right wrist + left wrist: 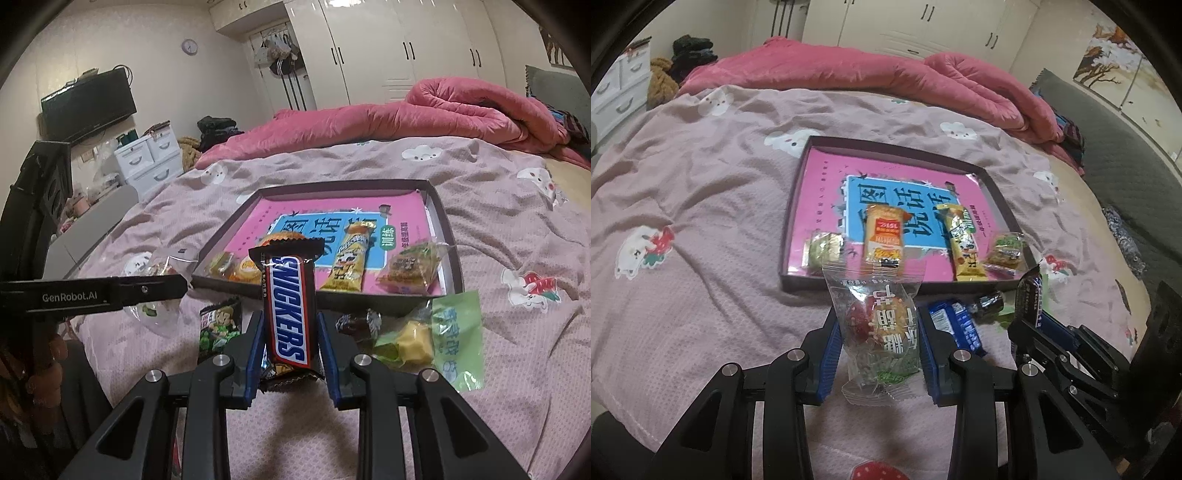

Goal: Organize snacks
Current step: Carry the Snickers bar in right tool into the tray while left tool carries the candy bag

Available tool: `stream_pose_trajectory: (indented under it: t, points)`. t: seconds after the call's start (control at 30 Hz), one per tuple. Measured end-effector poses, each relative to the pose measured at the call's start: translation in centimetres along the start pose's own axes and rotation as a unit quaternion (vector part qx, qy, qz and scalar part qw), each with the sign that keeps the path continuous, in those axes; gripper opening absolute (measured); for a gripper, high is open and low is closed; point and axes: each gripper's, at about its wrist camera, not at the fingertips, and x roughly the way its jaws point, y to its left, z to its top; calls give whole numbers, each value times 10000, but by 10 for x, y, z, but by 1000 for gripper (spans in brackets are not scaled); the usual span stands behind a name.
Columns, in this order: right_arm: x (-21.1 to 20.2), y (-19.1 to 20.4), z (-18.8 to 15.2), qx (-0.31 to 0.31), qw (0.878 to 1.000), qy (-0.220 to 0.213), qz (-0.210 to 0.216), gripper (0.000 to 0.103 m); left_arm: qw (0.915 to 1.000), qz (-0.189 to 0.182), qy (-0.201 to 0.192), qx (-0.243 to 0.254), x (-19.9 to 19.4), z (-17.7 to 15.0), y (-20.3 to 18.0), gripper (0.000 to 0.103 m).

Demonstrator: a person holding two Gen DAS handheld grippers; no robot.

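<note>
My left gripper (pixel 879 332) is shut on a clear packet holding a round biscuit (pixel 877 325), lifted just in front of the dark shallow tray (pixel 796 206). Inside the tray lie an orange packet (pixel 882 236), a yellow bar (pixel 962 240) and two small green packets. In the right wrist view my right gripper (pixel 290 332) is shut on an upright Snickers bar (pixel 290 310), close to the tray's near rim (pixel 448 240). Loose on the bedspread are a blue packet (pixel 955 325), a green-black packet (pixel 218 326), a dark wrapped candy (pixel 358 321) and a green bag of yellow candy (pixel 436 336).
Everything rests on a bed with a pink patterned cover (pixel 701 206). A rolled pink quilt (pixel 461 107) lies behind the tray. White drawers (pixel 147 162) and a wall TV (pixel 88 103) stand to the left. A hand (pixel 44 354) grips the left tool.
</note>
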Motion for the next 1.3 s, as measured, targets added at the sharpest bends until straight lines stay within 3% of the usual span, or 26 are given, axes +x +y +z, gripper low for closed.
stream_pose_trajectory:
  t: [1.3]
  points:
    - [32,-46,39,356,9987,-332,-128,29,9994,21,123,310,58,53,-50,40]
